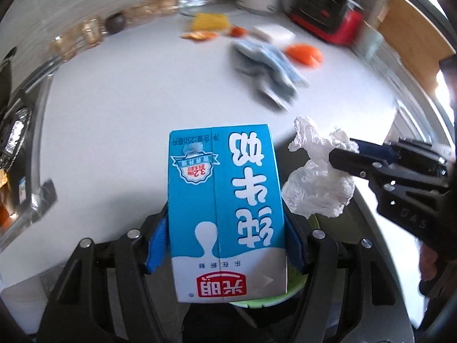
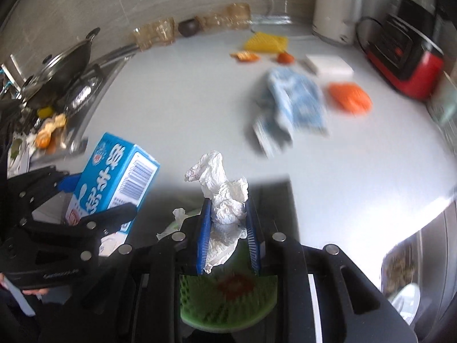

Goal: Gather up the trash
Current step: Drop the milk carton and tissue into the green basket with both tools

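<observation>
A blue and white milk carton [image 1: 225, 208] stands upside down between the blue pads of my left gripper [image 1: 225, 228], which is shut on it. In the right wrist view the same carton [image 2: 114, 177] hangs tilted at the left, in the left gripper [image 2: 94, 197]. My right gripper [image 2: 228, 204] is shut on a crumpled white tissue [image 2: 225, 208]. From the left wrist view that tissue [image 1: 317, 185] and the right gripper [image 1: 342, 157] are just right of the carton. A green bin [image 2: 228, 305] sits directly below both grippers, its rim [image 1: 297, 288] peeking out under the carton.
On the pale counter [image 2: 185, 100] lie a blue cloth [image 2: 294, 105], an orange piece [image 2: 350, 95], a yellow item [image 2: 265, 41] and a white box [image 2: 328, 64]. A red appliance [image 2: 405, 65] and a white kettle [image 2: 334, 8] stand at the back right. A wok [image 2: 65, 65] sits on the stove at the left.
</observation>
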### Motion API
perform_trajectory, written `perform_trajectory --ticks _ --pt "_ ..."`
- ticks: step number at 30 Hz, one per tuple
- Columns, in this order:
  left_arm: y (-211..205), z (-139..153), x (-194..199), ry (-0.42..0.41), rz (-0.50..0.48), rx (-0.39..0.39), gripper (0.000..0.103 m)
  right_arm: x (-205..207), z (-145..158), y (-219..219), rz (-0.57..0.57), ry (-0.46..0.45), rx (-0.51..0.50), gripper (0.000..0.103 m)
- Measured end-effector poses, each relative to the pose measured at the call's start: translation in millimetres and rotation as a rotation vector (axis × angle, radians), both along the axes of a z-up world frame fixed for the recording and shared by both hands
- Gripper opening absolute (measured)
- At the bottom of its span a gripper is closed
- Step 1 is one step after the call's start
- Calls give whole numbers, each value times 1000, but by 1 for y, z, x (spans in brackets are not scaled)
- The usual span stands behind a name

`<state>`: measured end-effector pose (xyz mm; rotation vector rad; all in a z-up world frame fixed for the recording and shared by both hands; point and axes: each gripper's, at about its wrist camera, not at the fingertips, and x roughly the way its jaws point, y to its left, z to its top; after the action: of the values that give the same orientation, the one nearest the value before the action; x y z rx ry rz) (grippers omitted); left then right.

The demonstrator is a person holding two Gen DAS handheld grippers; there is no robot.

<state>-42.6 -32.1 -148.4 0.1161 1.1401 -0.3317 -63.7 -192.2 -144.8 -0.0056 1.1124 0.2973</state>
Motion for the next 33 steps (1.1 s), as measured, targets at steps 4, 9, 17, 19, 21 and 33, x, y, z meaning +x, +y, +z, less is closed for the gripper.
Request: perform_trajectory --ticks 4,9,17,19,21,33 --pt "-19 -22 -26 63 -45 -18 64 -32 -8 -18 -9 17 3 24" --pt "-45 -49 -44 103 -106 -1 64 -57 -16 -38 -32 37 20 24" --pt "-56 -54 -52 122 -106 16 83 -70 -13 -47 -39 21 41 25" --pt "-54 -50 -52 114 -98 20 85 -70 -12 -47 -39 16 45 25" --pt "-51 -46 -51 107 -93 24 86 -69 -10 -46 -36 11 47 25" --pt "-18 -22 -29 32 1 44 91 -59 -8 -30 -2 0 57 27"
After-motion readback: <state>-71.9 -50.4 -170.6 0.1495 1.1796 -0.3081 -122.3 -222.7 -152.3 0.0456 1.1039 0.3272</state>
